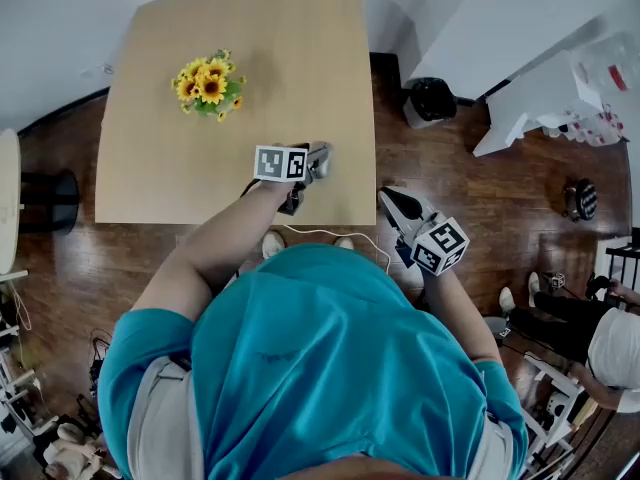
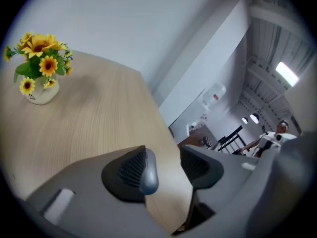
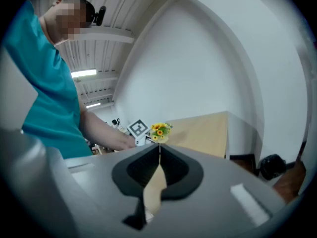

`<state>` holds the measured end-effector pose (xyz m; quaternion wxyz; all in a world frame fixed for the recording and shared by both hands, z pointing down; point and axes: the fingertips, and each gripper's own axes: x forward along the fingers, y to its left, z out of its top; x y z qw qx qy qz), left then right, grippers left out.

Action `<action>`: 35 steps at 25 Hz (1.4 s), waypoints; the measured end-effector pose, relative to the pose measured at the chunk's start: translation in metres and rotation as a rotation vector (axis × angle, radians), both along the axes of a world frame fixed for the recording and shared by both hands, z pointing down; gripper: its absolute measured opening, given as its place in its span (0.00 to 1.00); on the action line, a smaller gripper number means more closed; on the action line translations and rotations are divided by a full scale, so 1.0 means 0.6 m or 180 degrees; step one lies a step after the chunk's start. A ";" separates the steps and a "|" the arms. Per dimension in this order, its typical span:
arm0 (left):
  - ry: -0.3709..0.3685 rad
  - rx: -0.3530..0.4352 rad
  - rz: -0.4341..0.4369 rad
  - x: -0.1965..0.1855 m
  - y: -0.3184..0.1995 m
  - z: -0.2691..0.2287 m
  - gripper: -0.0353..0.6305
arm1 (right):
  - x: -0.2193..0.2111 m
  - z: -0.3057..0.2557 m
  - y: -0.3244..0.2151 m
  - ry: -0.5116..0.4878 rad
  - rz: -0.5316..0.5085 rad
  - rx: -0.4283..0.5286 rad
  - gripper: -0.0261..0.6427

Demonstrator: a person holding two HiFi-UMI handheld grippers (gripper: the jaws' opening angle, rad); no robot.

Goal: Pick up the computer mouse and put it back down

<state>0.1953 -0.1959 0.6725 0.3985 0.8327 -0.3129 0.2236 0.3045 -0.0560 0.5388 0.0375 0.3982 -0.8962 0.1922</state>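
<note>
Grey and smooth, one rounded computer mouse (a mere sliver of it) showed only in the left gripper view, lying against one pad of the left gripper, whose jaws stood partly apart with bare wood between mouse and other pad. One pale wooden table bore one white pot of yellow sunflowers, and two grippers were up: the left tipped downward over the table's near right part, the right gripper held beyond that corner, jaws together on nothing.
</note>
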 end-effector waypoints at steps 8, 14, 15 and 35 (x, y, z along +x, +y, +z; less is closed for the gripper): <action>0.1172 0.0808 -0.0029 -0.086 0.046 -0.184 0.13 | -0.060 -0.033 -0.030 0.0003 -0.0201 0.0119 0.05; 0.1227 0.1302 0.0011 -0.150 0.079 -0.252 0.06 | -0.088 -0.060 -0.040 -0.0047 -0.0313 0.0169 0.05; 0.1221 0.1340 0.0012 -0.157 0.082 -0.257 0.06 | -0.092 -0.063 -0.042 -0.0049 -0.0330 0.0170 0.05; 0.1206 0.1585 0.0154 -0.165 0.108 -0.297 0.06 | -0.101 -0.100 -0.050 -0.0136 -0.0465 0.0285 0.04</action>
